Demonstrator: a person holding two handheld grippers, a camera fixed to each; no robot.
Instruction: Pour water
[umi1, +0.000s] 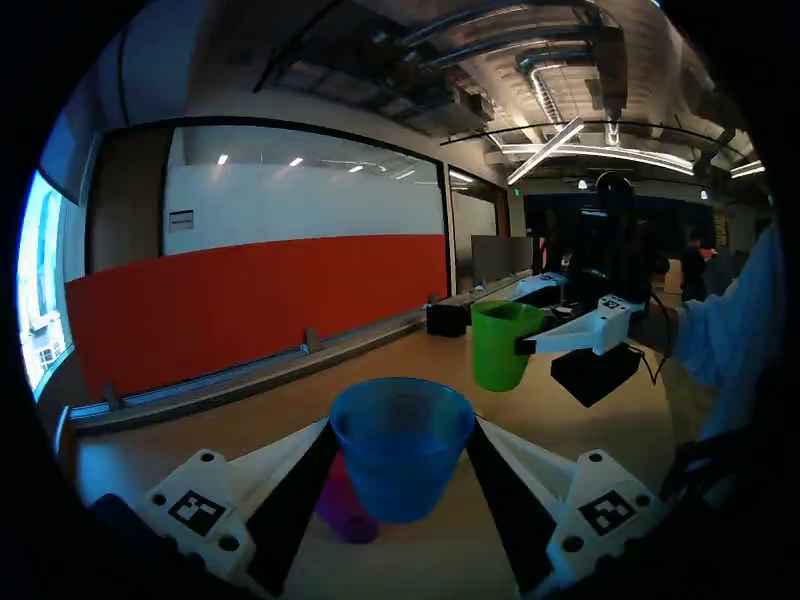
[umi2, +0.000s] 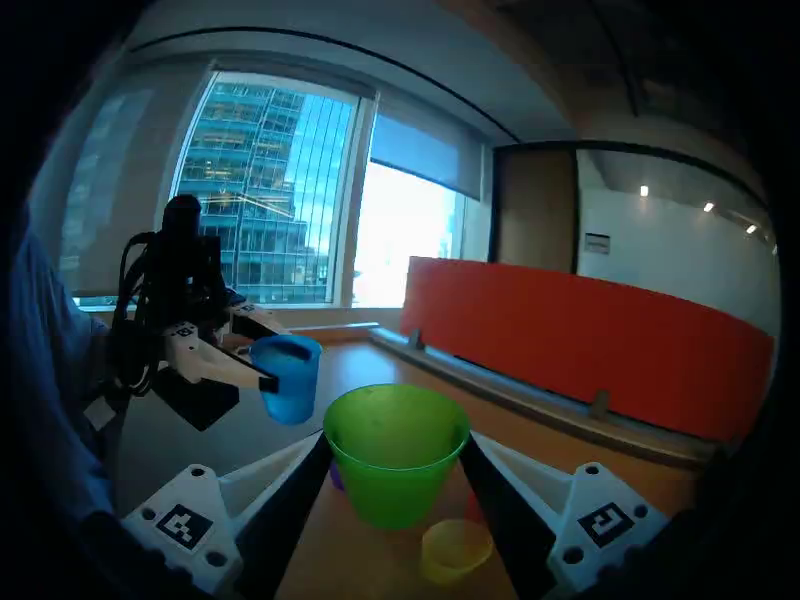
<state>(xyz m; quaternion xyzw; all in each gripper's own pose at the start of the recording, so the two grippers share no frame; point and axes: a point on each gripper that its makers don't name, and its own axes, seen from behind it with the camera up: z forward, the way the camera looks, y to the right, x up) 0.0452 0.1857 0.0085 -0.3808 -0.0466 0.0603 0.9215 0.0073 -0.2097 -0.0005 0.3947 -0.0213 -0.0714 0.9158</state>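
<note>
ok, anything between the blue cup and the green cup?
Nothing. In the left gripper view the gap between the blue cup and green cup shows just bare tabletop behind; both are held apart.

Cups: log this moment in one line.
left tool: shut on blue cup | right tool: shut on green cup | cups: upright, apart, above table | pour: not begun
</note>
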